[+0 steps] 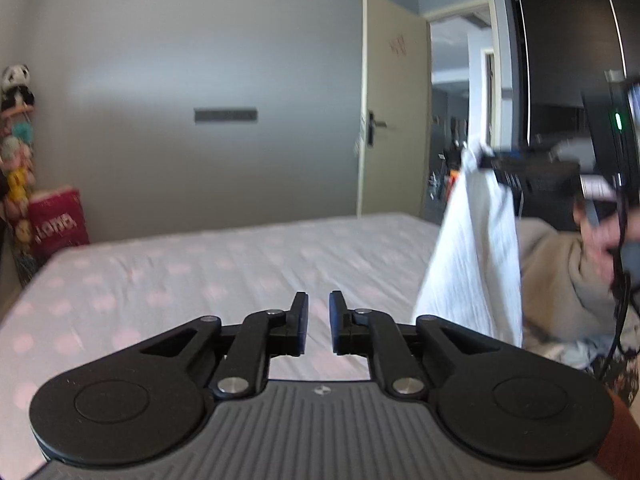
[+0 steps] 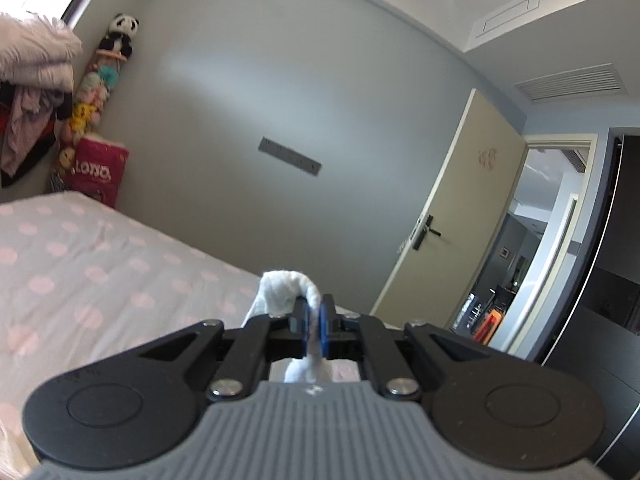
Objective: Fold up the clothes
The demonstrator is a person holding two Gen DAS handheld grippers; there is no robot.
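Left wrist view: left gripper (image 1: pixel 318 322) empty, jaws slightly apart above the bed (image 1: pixel 200 272). White garment (image 1: pixel 476 256) hangs limp at right from the right gripper (image 1: pixel 486 160); light, soft cloth; its free corner looks the best hold.

Right wrist view: right gripper (image 2: pixel 316 328) clamped on bunched white garment (image 2: pixel 286 290).

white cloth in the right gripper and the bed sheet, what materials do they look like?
White cloth: looks like a soft woven cotton or gauze, matte; fine ribbed texture shows where it hangs, and it bunches fluffy between the pads of the right gripper. Hedged, since it is blurred.
Bed sheet: thin matte woven fabric, likely cotton or a blend; pale with pink dots, shallow soft creases, no sheen.
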